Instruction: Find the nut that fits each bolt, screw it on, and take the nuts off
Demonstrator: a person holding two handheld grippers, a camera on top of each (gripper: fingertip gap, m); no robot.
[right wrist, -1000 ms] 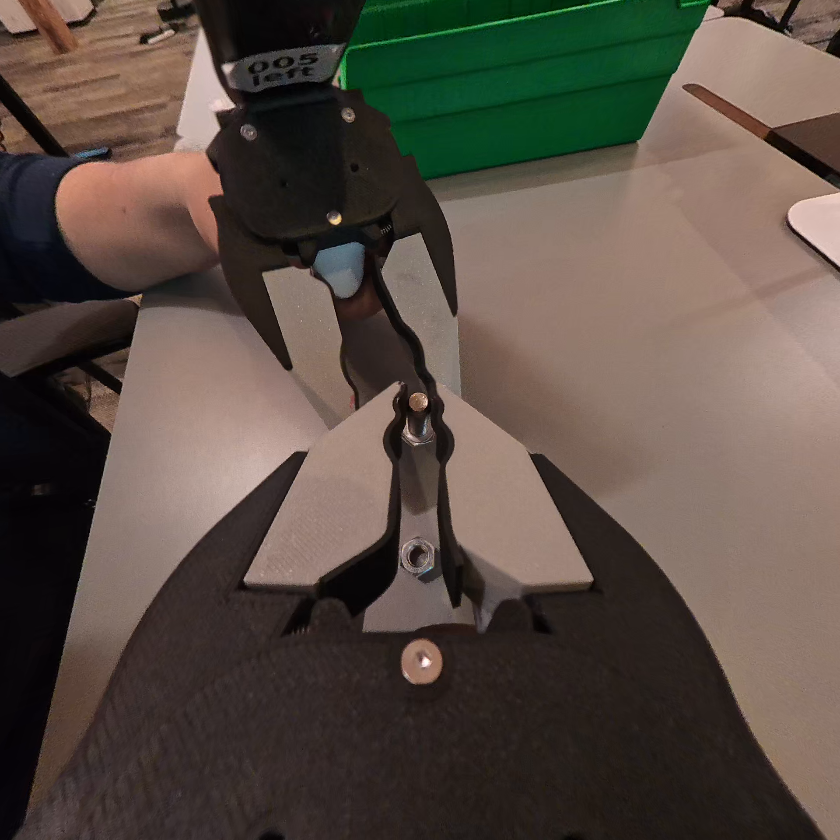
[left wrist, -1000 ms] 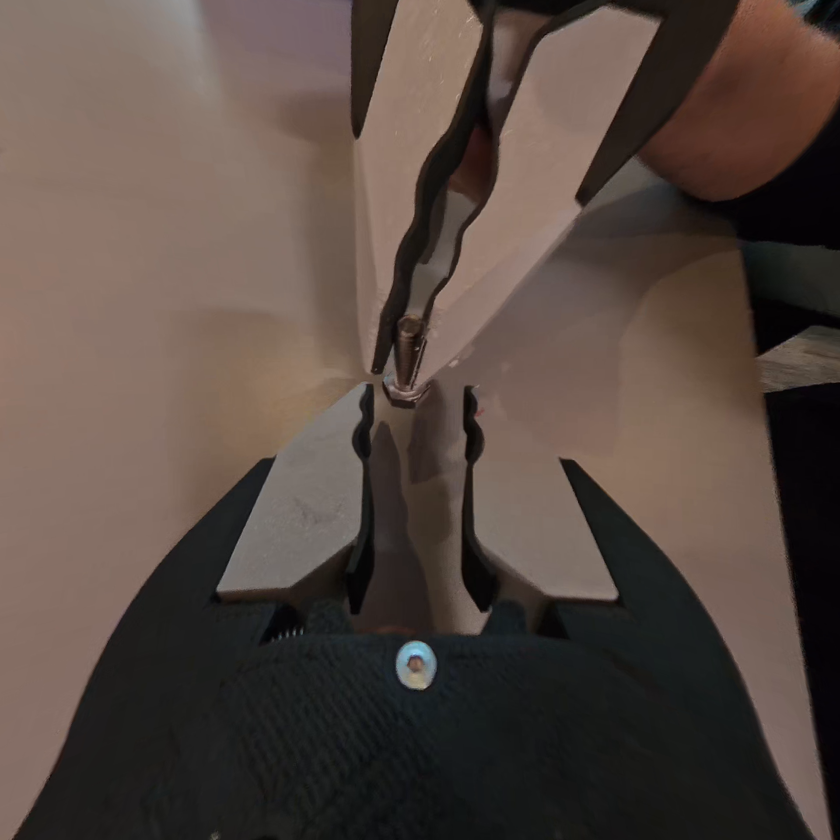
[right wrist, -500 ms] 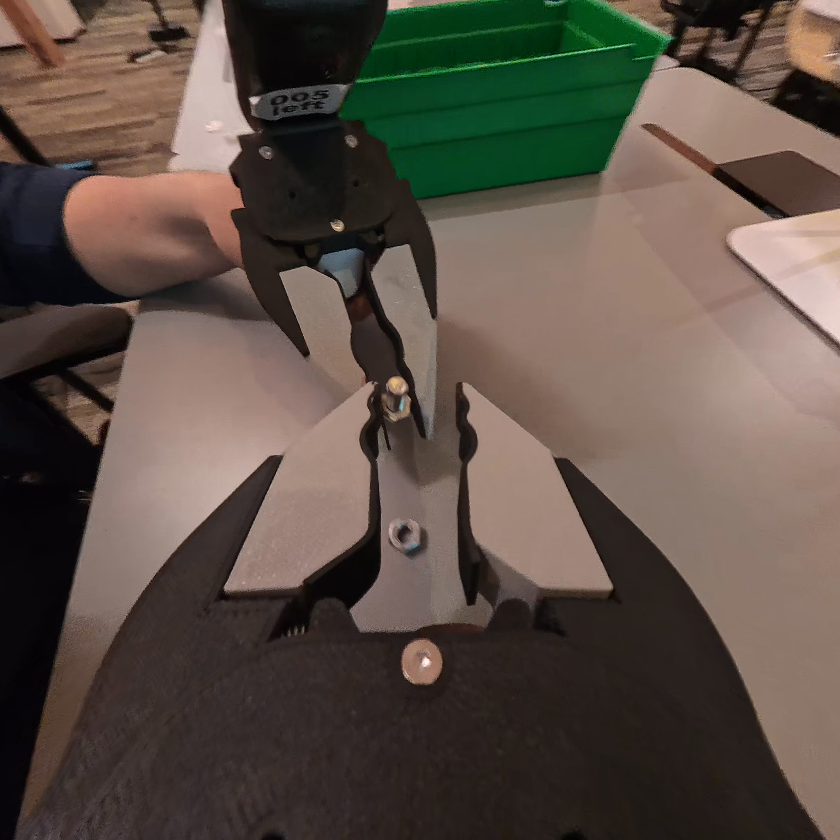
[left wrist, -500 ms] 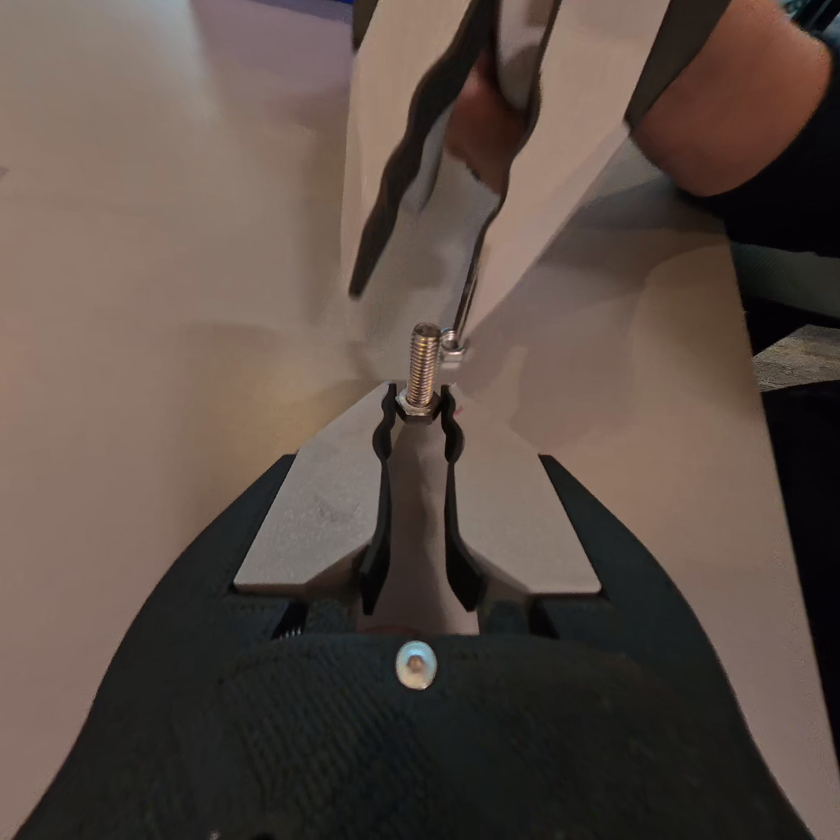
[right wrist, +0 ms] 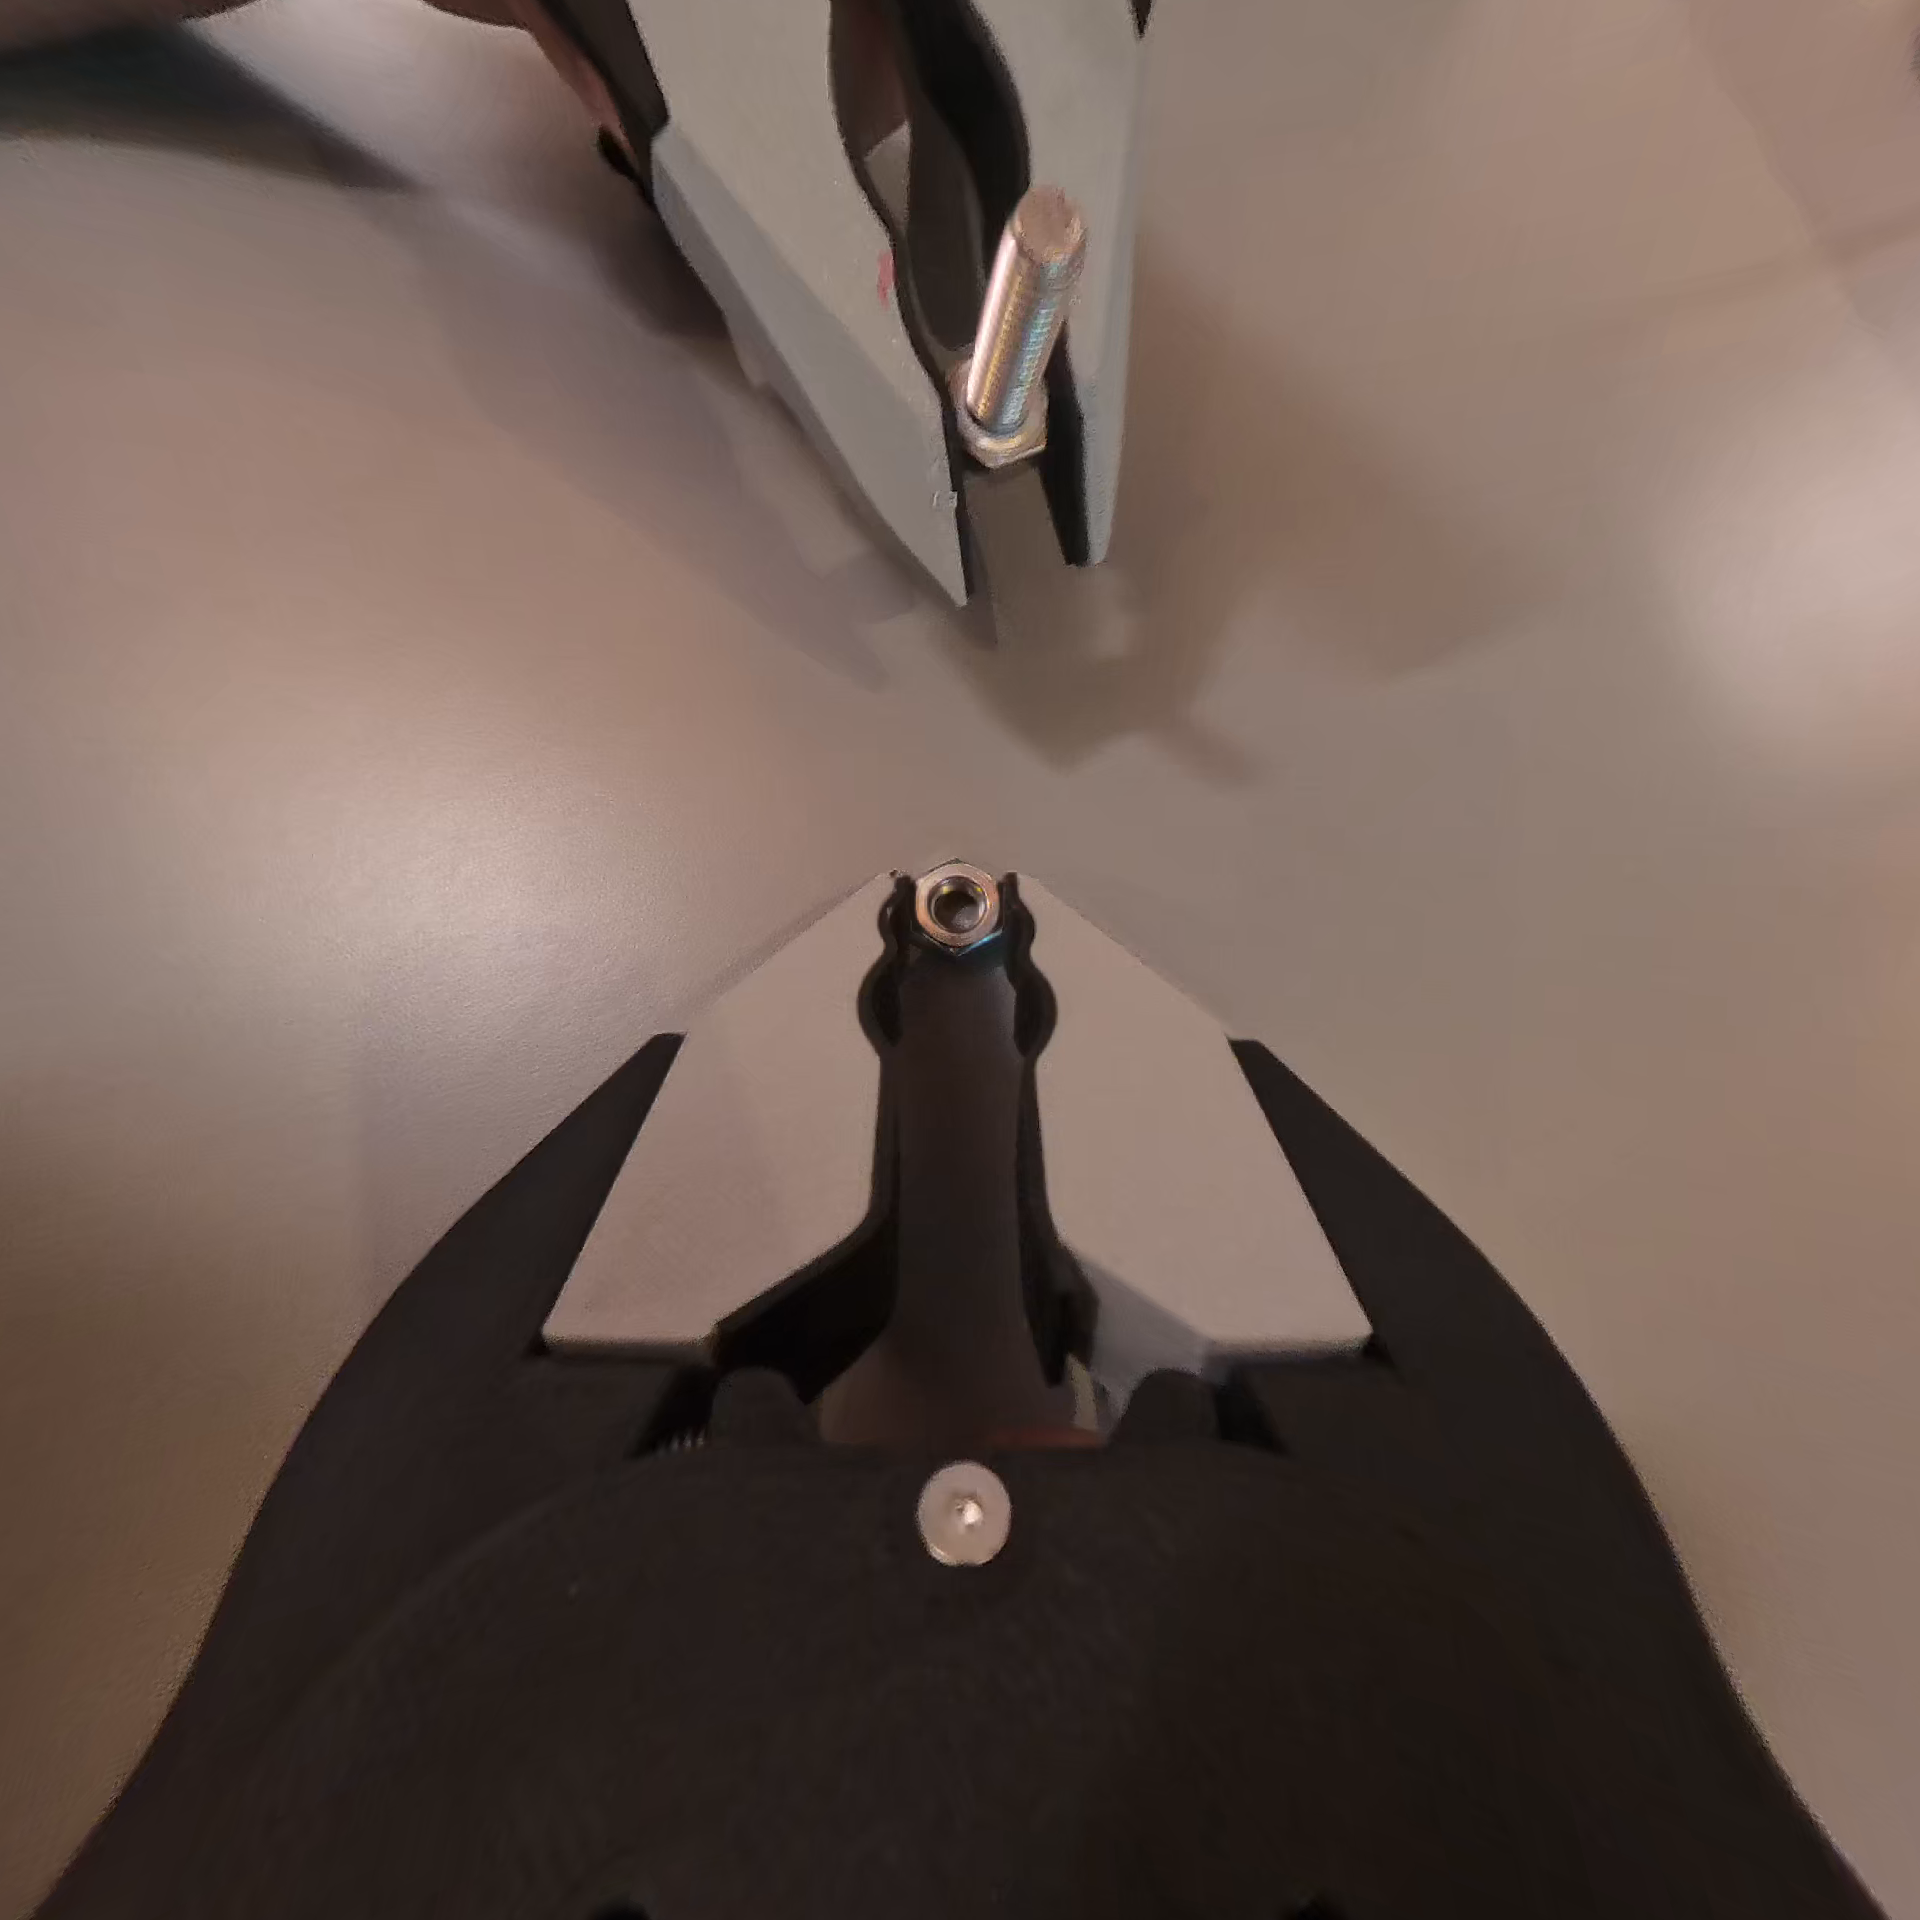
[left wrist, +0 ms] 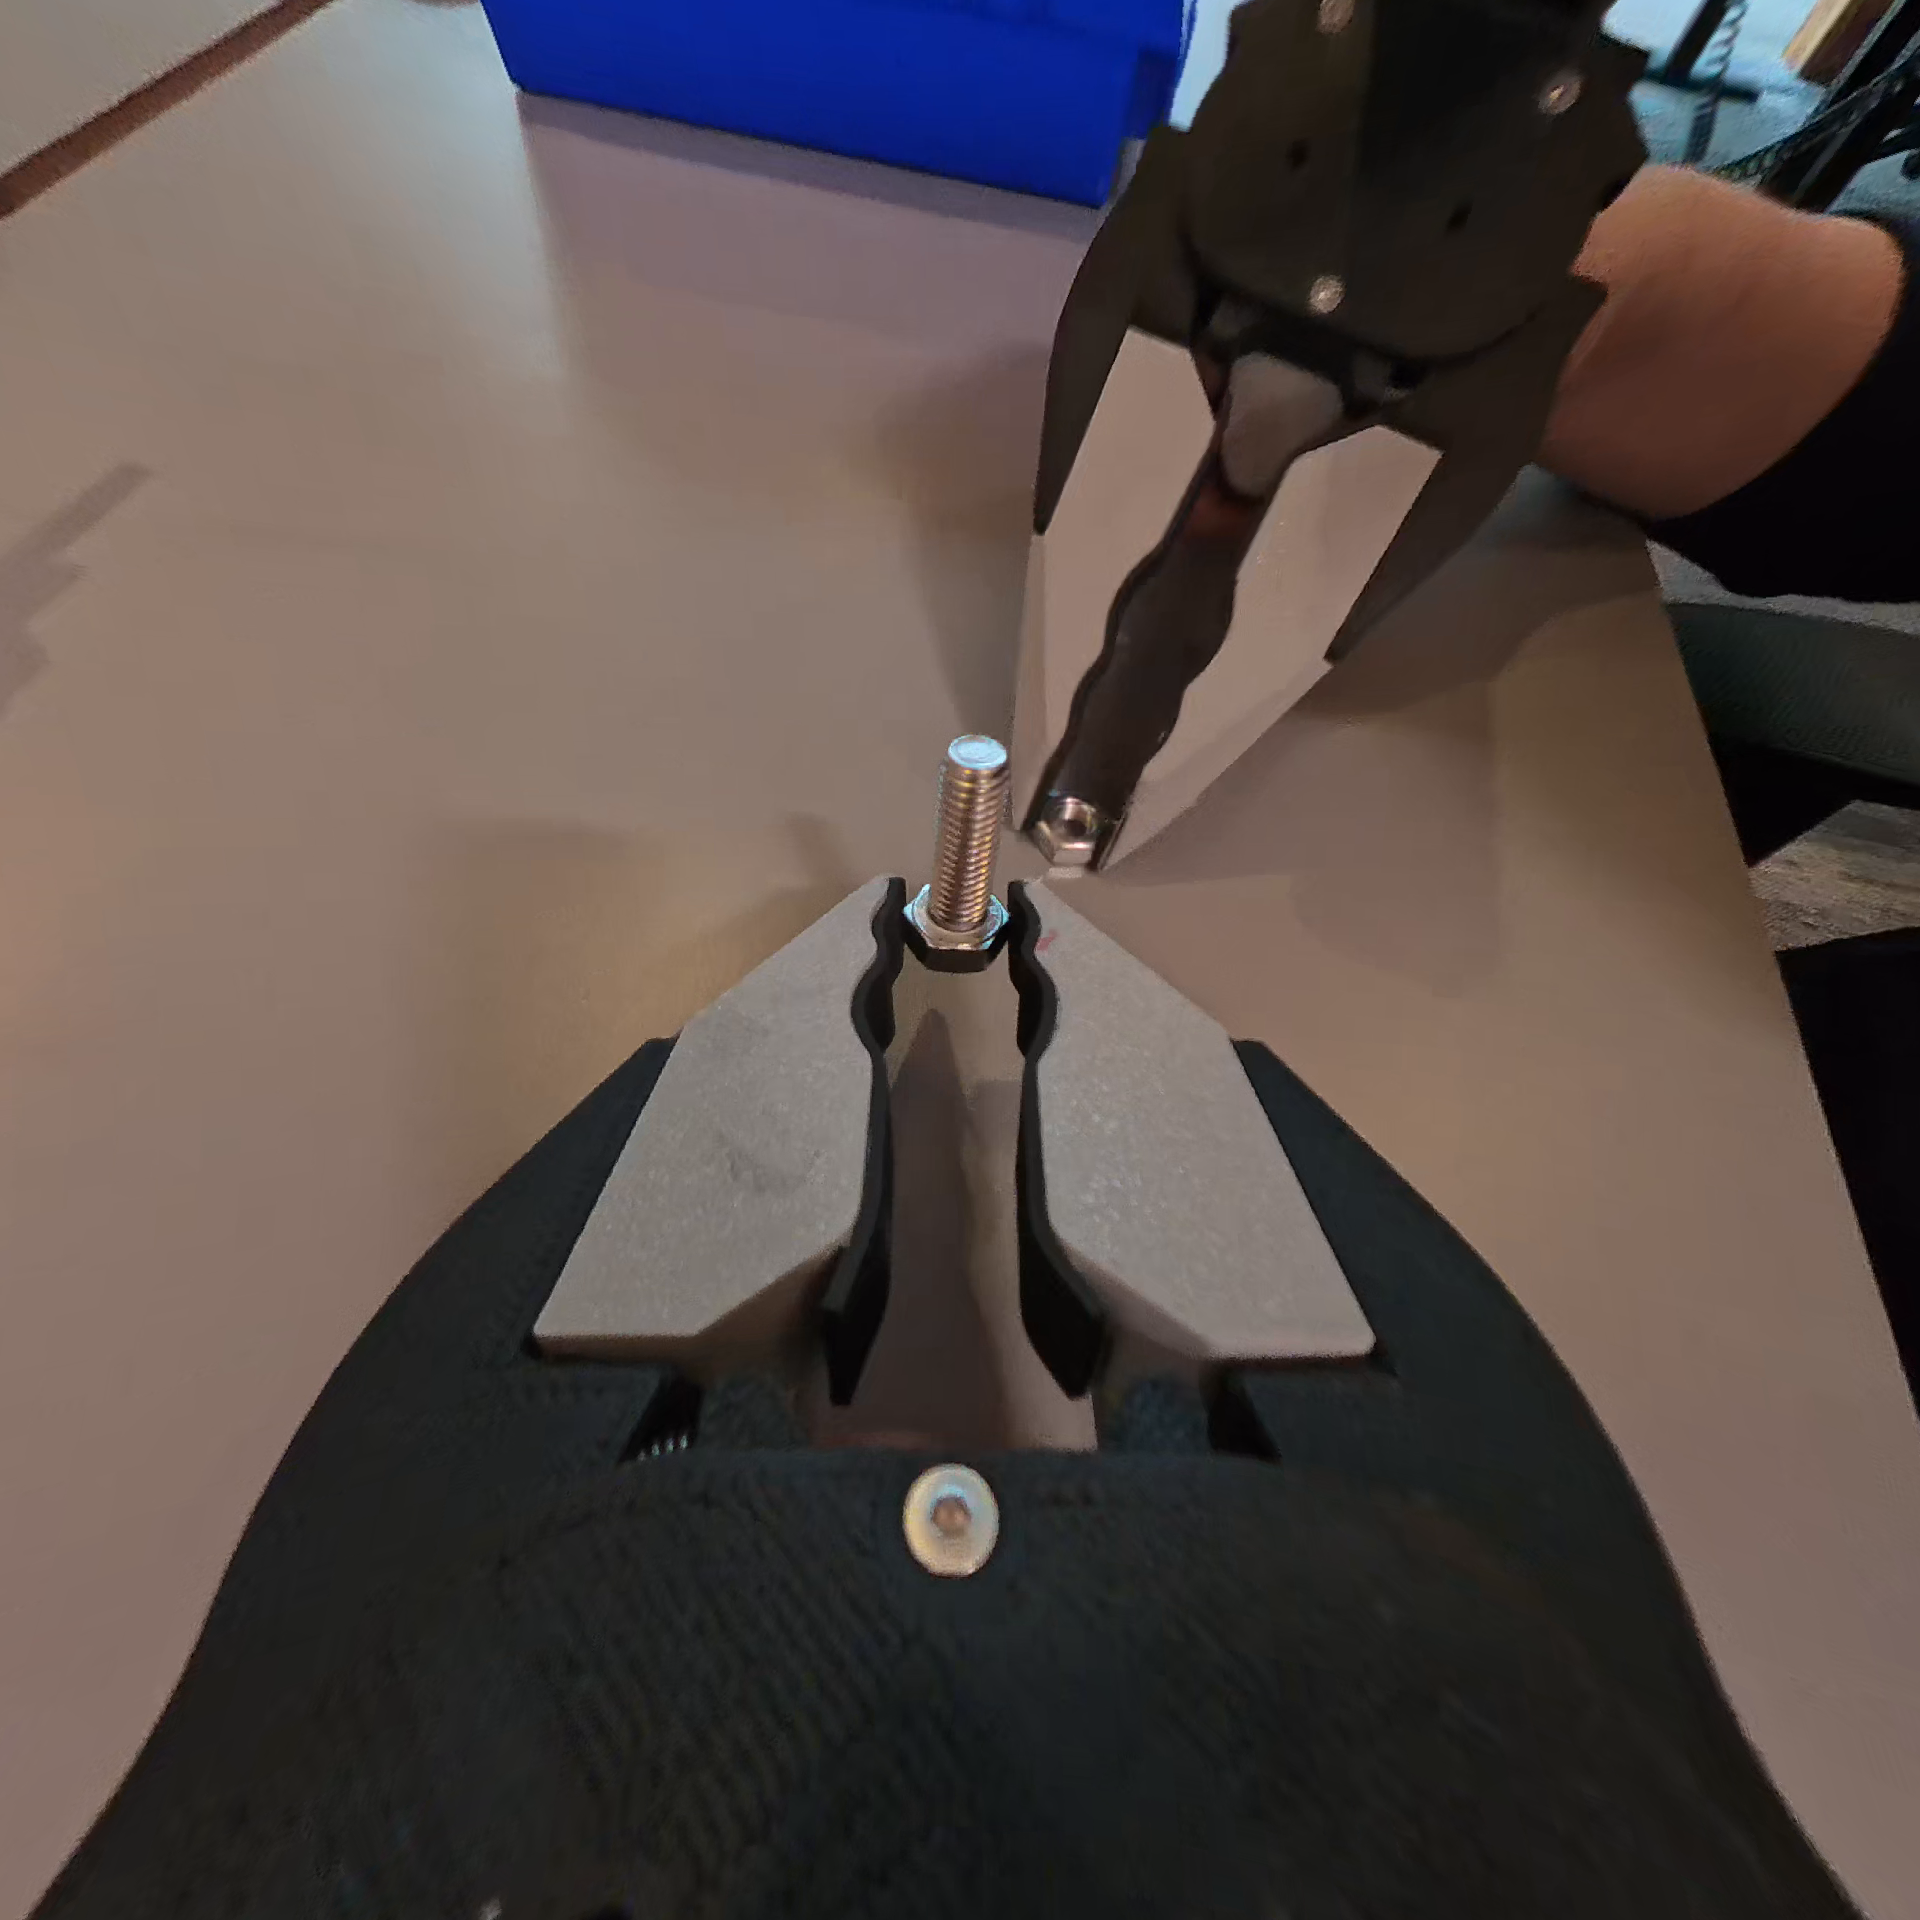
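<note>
My left gripper (left wrist: 954,906) is shut on the hex head of a silver bolt (left wrist: 972,831). The bolt stands upright with its threaded shaft pointing up. My right gripper (right wrist: 954,896) is shut on a small silver hex nut (right wrist: 952,914), held at the very tips with its hole facing the camera. In the left wrist view the right gripper (left wrist: 1081,847) hangs just right of the bolt's tip, with the nut (left wrist: 1070,823) beside the thread and apart from it. In the right wrist view the left gripper (right wrist: 1023,566) and the bolt (right wrist: 1023,301) lie ahead, above the nut.
Both grippers are over a plain grey table (left wrist: 416,520). A blue bin (left wrist: 831,73) stands at the far edge. A person's forearm (left wrist: 1714,364) is behind the right gripper. The table's right edge (left wrist: 1704,810) is close by. Spacing between my two grippers at the tips: around 5 cm.
My left gripper closed on the bolt's head. My right gripper let go of the bolt's shaft, opened, then closed on the nut that lay on the table and brought it beside the bolt.
</note>
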